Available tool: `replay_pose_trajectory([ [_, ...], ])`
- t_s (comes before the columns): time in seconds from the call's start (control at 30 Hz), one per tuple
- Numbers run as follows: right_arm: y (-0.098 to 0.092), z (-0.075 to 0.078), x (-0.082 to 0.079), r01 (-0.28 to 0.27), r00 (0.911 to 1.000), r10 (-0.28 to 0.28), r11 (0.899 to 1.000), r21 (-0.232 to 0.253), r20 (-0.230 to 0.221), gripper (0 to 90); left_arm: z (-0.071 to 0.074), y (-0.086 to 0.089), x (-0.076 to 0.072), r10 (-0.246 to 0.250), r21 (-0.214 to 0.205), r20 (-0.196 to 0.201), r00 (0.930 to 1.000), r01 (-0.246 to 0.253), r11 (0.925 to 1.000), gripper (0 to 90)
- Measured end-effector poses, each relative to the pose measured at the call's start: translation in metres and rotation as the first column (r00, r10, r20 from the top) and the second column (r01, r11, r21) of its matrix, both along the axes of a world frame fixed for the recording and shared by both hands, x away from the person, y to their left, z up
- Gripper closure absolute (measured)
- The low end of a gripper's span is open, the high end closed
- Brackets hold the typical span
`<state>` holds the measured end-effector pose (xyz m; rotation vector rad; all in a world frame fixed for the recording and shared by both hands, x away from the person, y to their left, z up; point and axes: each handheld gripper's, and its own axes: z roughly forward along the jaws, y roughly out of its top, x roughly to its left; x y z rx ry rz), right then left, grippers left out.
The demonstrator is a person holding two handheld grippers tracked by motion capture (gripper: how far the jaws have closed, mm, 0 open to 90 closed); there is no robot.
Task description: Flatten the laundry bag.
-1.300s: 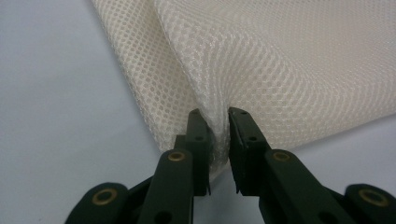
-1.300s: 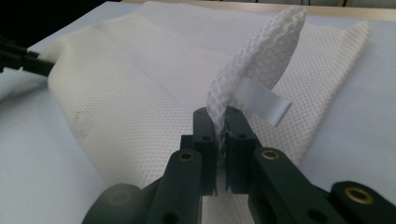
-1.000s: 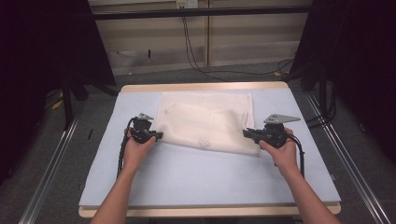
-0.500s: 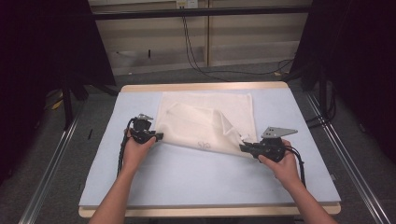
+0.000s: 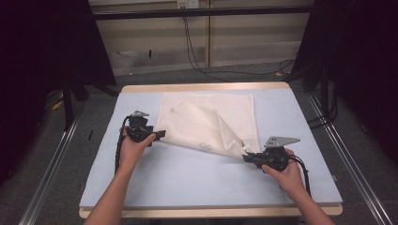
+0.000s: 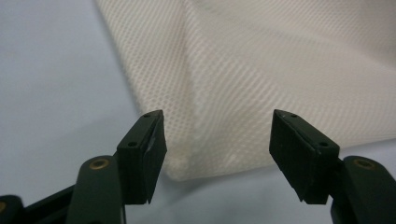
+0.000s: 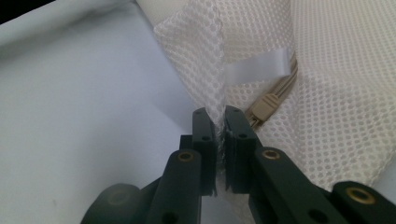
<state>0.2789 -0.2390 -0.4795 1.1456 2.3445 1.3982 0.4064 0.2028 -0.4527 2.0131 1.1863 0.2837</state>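
Cloth (image 5: 211,126), a cream mesh piece, lay mid-table toward the far edge, one corner clamped in the right gripper (image 7: 219,126) while the left gripper (image 6: 215,140) stood released at another; folding cleanly would likely require matched tension.

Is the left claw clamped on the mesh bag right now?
No: in the left gripper view the left claw stands open, its jaws wide apart with the mesh bag corner lying loose between them.
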Motion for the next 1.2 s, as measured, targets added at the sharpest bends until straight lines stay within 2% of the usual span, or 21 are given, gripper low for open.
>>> replay_pose_trajectory([
  [0.07, 0.000, -0.001, -0.001, -0.005, 1.0000, 0.005, 1.000, -0.006, -0.006, 84.3, 0.008, -0.008, -0.002, -0.030, -0.008, 0.009, 0.9995, 0.030, 0.9995, 35.0],
  [0.1, 0.001, -0.002, -0.001, -0.003, 0.9999, 0.003, 1.000, -0.007, -0.010, 84.3, 0.011, -0.008, -0.001, -0.060, 0.005, 0.009, 0.9981, 0.060, 0.9982, 34.2],
  [0.17, 0.001, -0.002, -0.002, -0.006, 0.9999, 0.006, 1.000, -0.007, -0.012, 84.3, 0.013, -0.012, -0.002, -0.056, -0.005, 0.010, 0.9984, 0.056, 0.9984, 33.5],
  [0.2, 0.001, -0.003, -0.002, -0.010, 0.9999, 0.010, 1.000, -0.011, -0.014, 84.3, 0.015, -0.013, -0.001, -0.066, 0.008, 0.019, 0.9976, 0.066, 0.9978, 31.7],
  [0.23, 0.001, -0.003, -0.003, -0.018, 0.9997, 0.017, 1.000, -0.013, -0.017, 84.3, 0.015, -0.015, 0.001, -0.043, -0.013, 0.025, 0.9988, 0.044, 0.9990, 31.0],
  [0.3, 0.000, -0.005, -0.006, -0.023, 0.9994, 0.022, 1.000, -0.019, -0.026, 84.3, 0.014, -0.016, 0.007, -0.018, -0.014, 0.033, 0.9993, 0.018, 0.9997, 29.0],
  [0.33, 0.000, -0.005, -0.006, -0.024, 0.9992, 0.023, 1.000, -0.016, -0.032, 84.4, 0.014, -0.015, 0.009, -0.021, 0.009, 0.044, 0.9988, 0.021, 0.9997, 28.5],
  [0.4, 0.000, -0.006, -0.006, -0.025, 0.9991, 0.025, 1.000, -0.015, -0.033, 84.4, 0.013, -0.016, 0.011, -0.002, -0.002, 0.058, 0.9983, 0.002, 1.0000, 28.3],
  [0.6, 0.000, -0.008, -0.006, -0.033, 0.9984, 0.032, 0.999, -0.016, -0.047, 84.4, 0.016, -0.021, 0.026, -0.013, -0.018, 0.068, 0.9976, 0.014, 0.9997, 26.3],
  [0.63, 0.000, -0.009, -0.006, -0.033, 0.9984, 0.032, 0.999, -0.014, -0.047, 84.4, 0.016, -0.023, 0.029, -0.021, 0.008, 0.074, 0.9970, 0.021, 0.9998, 26.3],
  [0.67, 0.000, -0.009, -0.006, -0.031, 0.9986, 0.030, 0.999, -0.011, -0.044, 84.4, 0.015, -0.028, 0.034, -0.048, 0.023, 0.051, 0.9975, 0.047, 0.9986, 28.3],
  [0.7, 0.000, -0.009, -0.006, -0.031, 0.9986, 0.030, 0.999, -0.011, -0.044, 84.4, 0.015, -0.028, 0.034, -0.048, 0.023, 0.051, 0.9975, 0.047, 0.9986, 30.3],
  [0.73, 0.000, -0.009, -0.006, -0.031, 0.9986, 0.030, 0.999, -0.013, -0.044, 84.3, 0.012, -0.031, 0.037, -0.077, 0.012, 0.034, 0.9964, 0.077, 0.9970, 31.3],
  [0.8, 0.000, -0.009, -0.006, -0.030, 0.9987, 0.029, 0.999, -0.013, -0.042, 84.3, 0.012, -0.033, 0.037, -0.067, 0.018, 0.025, 0.9975, 0.066, 0.9976, 44.5],
  [0.83, 0.000, -0.009, -0.006, -0.030, 0.9987, 0.029, 0.999, -0.012, -0.042, 84.3, 0.010, -0.035, 0.036, -0.097, 0.063, 0.014, 0.9952, 0.096, 0.9934, 49.9],
  [0.87, 0.000, -0.009, -0.006, -0.030, 0.9987, 0.029, 0.999, -0.012, -0.042, 84.3, 0.010, -0.035, 0.036, -0.097, 0.063, 0.014, 0.9952, 0.096, 0.9934, 59.0],
  [0.9, 0.000, -0.009, -0.006, -0.030, 0.9987, 0.029, 0.999, -0.012, -0.042, 84.2, 0.010, -0.036, 0.035, -0.119, 0.068, 0.004, 0.9928, 0.119, 0.9906, 59.0],
  [0.97, 0.000, -0.009, -0.006, -0.032, 0.9985, 0.031, 0.999, -0.013, -0.044, 84.1, 0.014, -0.035, 0.028, -0.136, 0.089, 0.000, 0.9907, 0.135, 0.9868, 75.4],
  [1.07, 0.000, -0.009, -0.006, -0.030, 0.9985, 0.030, 0.999, -0.017, -0.046, 84.1, 0.025, -0.033, 0.014, -0.170, 0.040, 0.038, 0.9847, 0.168, 0.9850, 84.3],
  [1.17, 0.001, -0.009, -0.006, -0.028, 0.9985, 0.027, 0.999, -0.019, -0.048, 84.1, 0.026, -0.031, 0.004, -0.181, 0.011, 0.064, 0.9813, 0.181, 0.9834, 86.3],
  [1.2, 0.001, -0.009, -0.006, -0.029, 0.9985, 0.028, 0.999, -0.020, -0.047, 84.1, 0.024, -0.028, 0.000, -0.192, 0.001, 0.055, 0.9799, 0.192, 0.9814, 86.4],
])
